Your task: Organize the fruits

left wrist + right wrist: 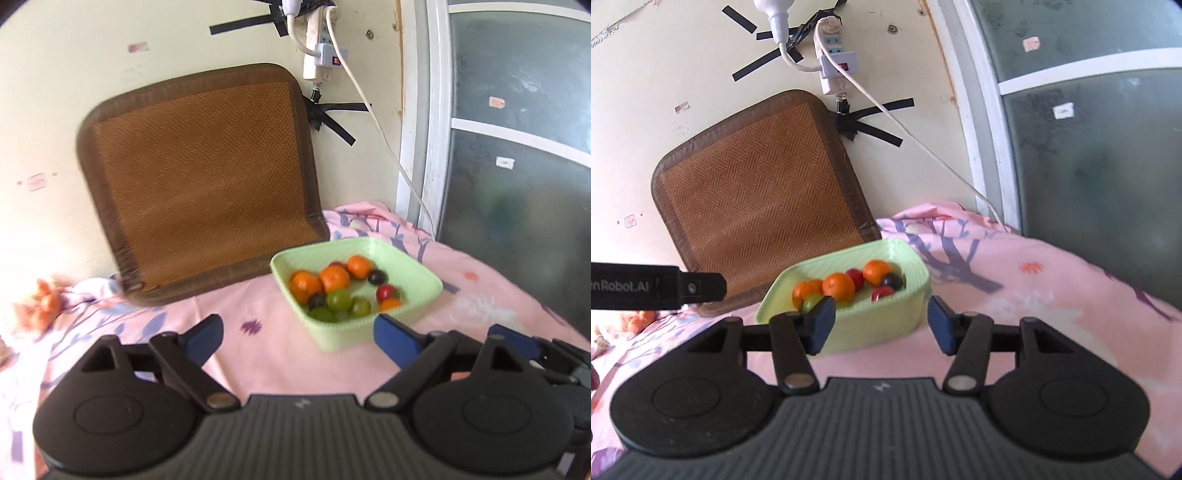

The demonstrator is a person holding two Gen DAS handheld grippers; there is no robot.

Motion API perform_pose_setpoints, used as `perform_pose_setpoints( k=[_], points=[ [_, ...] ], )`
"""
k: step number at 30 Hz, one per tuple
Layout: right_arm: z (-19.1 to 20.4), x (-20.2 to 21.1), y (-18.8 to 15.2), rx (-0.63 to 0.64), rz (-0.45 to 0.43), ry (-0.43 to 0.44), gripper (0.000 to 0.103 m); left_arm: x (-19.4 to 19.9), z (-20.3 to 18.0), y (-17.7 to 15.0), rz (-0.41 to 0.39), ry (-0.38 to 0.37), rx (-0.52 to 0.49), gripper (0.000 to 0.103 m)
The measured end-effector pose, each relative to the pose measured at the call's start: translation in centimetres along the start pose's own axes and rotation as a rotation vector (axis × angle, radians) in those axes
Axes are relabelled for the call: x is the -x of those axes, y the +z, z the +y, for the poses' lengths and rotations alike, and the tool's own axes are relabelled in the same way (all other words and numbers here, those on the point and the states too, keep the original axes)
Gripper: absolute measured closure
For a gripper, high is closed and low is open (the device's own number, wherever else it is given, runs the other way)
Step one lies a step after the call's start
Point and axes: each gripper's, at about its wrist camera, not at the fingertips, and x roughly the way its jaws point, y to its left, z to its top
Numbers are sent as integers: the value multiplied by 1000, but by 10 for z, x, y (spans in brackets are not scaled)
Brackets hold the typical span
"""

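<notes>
A light green basket [424, 275] sits on the pink flowered cloth and holds several fruits: oranges [334, 278], green grapes [340, 300], small red ones [384, 292] and dark purple ones [377, 276]. My left gripper [301, 339] is open wide just short of the basket's near corner, with nothing between its pads. My right gripper [881, 325] is open in front of the basket [882, 321]; the basket's near wall shows between the fingers, and the pads do not press on it. More orange fruit [46, 302], blurred, lies on the cloth at far left.
A brown woven mat [199, 181] leans on the wall behind the basket. A power strip and white cable [373, 110] hang above it. A frosted glass door [517, 166] stands at the right. The left gripper's black side bar [657, 290] crosses the right wrist view.
</notes>
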Motion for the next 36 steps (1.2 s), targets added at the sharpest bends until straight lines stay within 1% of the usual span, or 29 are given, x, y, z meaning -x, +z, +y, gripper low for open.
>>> perform_pose_setpoints(
  k=[1,6,12,17,19,27,29,36],
  points=[
    [3,6,-4,2,10,1,44,7,1,-5,-1,2,1,4],
    [16,31,-19,3,60,30,43,39,2,-27,-12,4,15,0],
    [31,60,-27,28,45,56,38,70,8,-49,-27,43,36,0],
    [39,74,-34,48,46,70,38,90,6,-58,-65,116,-7,0],
    [40,79,-36,47,47,75,37,96,5,-59,-73,121,-12,0],
    [37,89,-39,39,34,57,35,105,2,-61,-92,138,-16,0],
    [35,89,-40,32,33,51,33,105,1,-61,-90,135,-17,0],
    [30,87,-43,18,42,41,33,97,-6,-64,-72,166,-39,0]
  ],
)
